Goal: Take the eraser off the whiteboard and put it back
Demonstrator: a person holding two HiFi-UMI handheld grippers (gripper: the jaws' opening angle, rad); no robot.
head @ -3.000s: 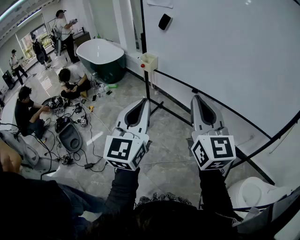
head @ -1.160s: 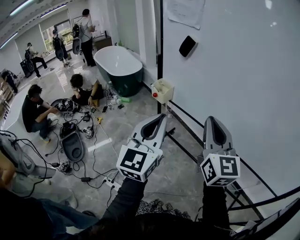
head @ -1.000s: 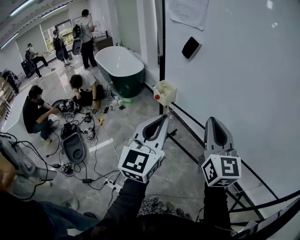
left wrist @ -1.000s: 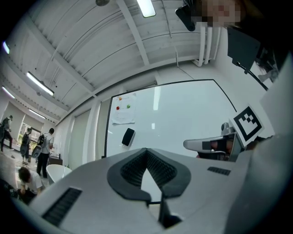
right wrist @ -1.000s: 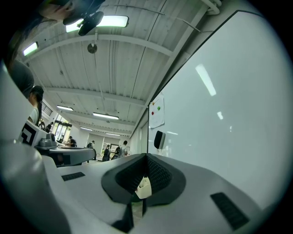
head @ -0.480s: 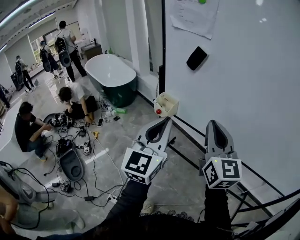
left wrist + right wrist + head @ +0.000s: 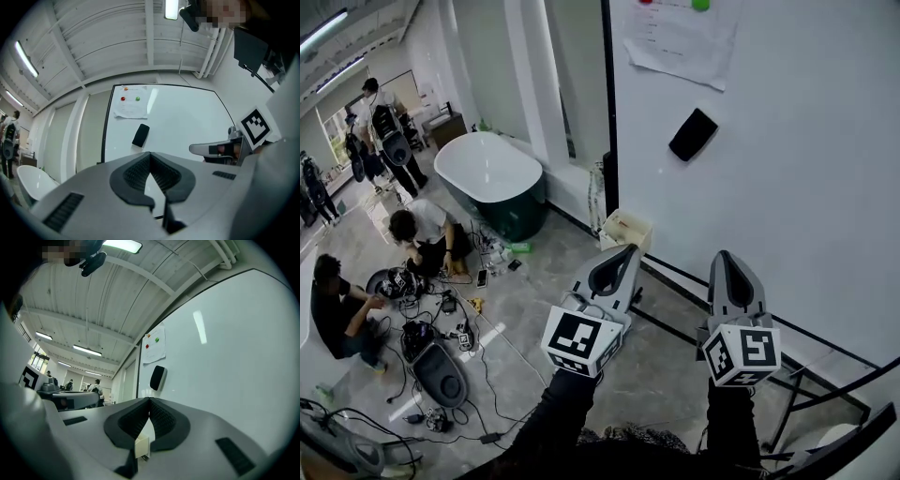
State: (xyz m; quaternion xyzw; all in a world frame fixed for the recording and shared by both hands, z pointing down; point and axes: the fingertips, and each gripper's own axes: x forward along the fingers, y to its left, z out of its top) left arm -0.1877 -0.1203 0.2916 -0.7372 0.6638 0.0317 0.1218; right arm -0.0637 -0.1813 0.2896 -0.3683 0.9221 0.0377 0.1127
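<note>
A black eraser sticks slantwise on the white whiteboard, just below a pinned sheet of paper. Both grippers are held side by side in front of the board, below the eraser and apart from it. My left gripper is shut with nothing in it, and so is my right gripper. The left gripper view shows the eraser above the closed jaw tips. The right gripper view has the eraser just above its closed tips.
A small beige box hangs at the board's lower left corner. The board's black stand legs run along the floor at right. A dark green bathtub, people sitting among cables and standing people fill the left.
Both grippers have moved level toward the whiteboard while staying shut. The eraser now sits larger and nearer above them, and the bathtub and people have slid left.
</note>
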